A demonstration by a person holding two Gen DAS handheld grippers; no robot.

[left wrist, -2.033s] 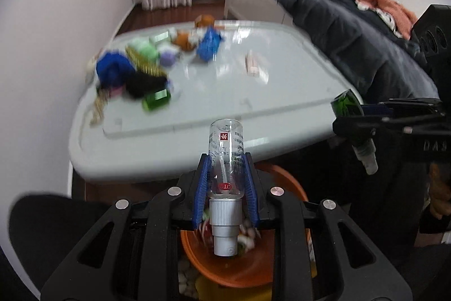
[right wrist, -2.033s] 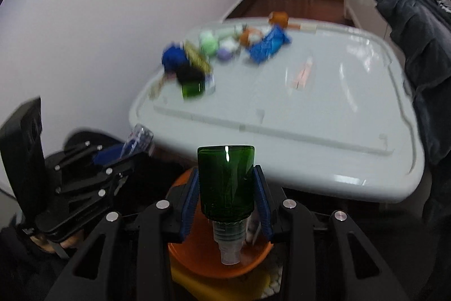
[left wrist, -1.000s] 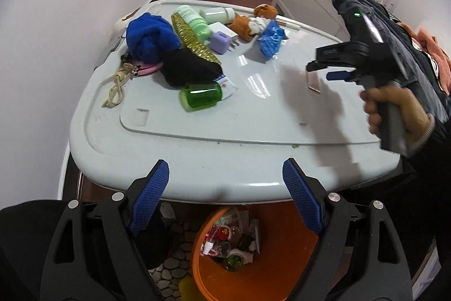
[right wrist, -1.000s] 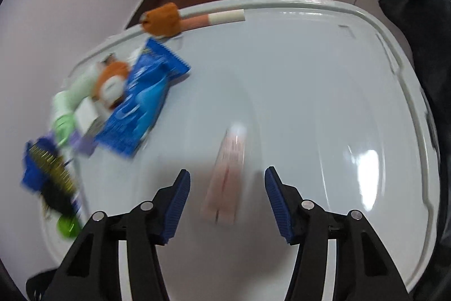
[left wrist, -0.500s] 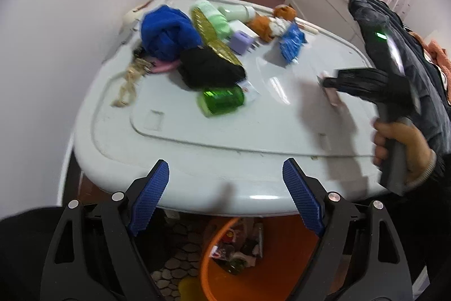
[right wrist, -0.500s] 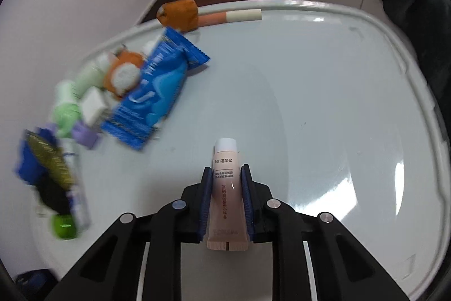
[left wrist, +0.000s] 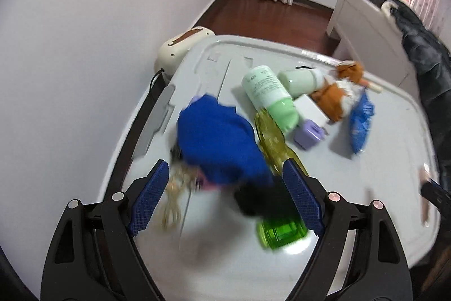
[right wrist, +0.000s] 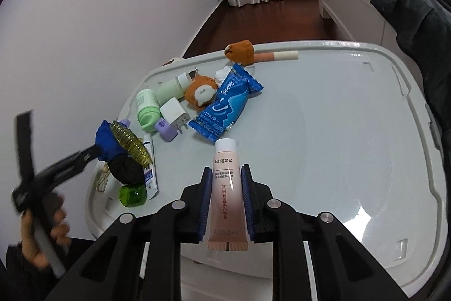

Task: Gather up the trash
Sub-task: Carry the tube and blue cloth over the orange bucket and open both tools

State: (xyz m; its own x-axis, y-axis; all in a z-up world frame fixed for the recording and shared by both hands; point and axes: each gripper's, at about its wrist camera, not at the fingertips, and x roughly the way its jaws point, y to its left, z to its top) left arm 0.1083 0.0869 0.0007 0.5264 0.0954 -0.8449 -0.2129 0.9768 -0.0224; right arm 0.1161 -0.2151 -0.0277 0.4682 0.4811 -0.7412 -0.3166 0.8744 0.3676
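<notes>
Right gripper (right wrist: 225, 198) is clamped on a pale pink cosmetic tube (right wrist: 226, 193), its blue pads pressing both sides of the tube's lower body while the white cap end points forward over the grey-white table (right wrist: 338, 145); the tube's crimped end sticks back toward the camera. Just beyond the cap lies a blue snack wrapper (right wrist: 227, 106), and to its left sit a white charger plug (right wrist: 174, 112), a small purple block (right wrist: 165, 129), two pale green bottles (right wrist: 148, 106) and an orange-and-white plush toy (right wrist: 200, 92). Nearer the table's left edge a blue cloth (right wrist: 107, 141), a ridged yellow-green item (right wrist: 131, 143), a black cloth (right wrist: 125, 169) and a green bottle (right wrist: 132, 195) are heaped together. Left gripper (left wrist: 225, 199) has its jaws spread wide with nothing between them, poised over that heap: in its own blurred view the blue cloth (left wrist: 220, 145) lies between the fingertips, the green bottle (left wrist: 282, 232) sits by the right-hand pad, and a beige cord (left wrist: 174, 193) lies beside the left-hand pad. From the right wrist view the person's left hand (right wrist: 42, 233) grips the handle beside the table's edge
</notes>
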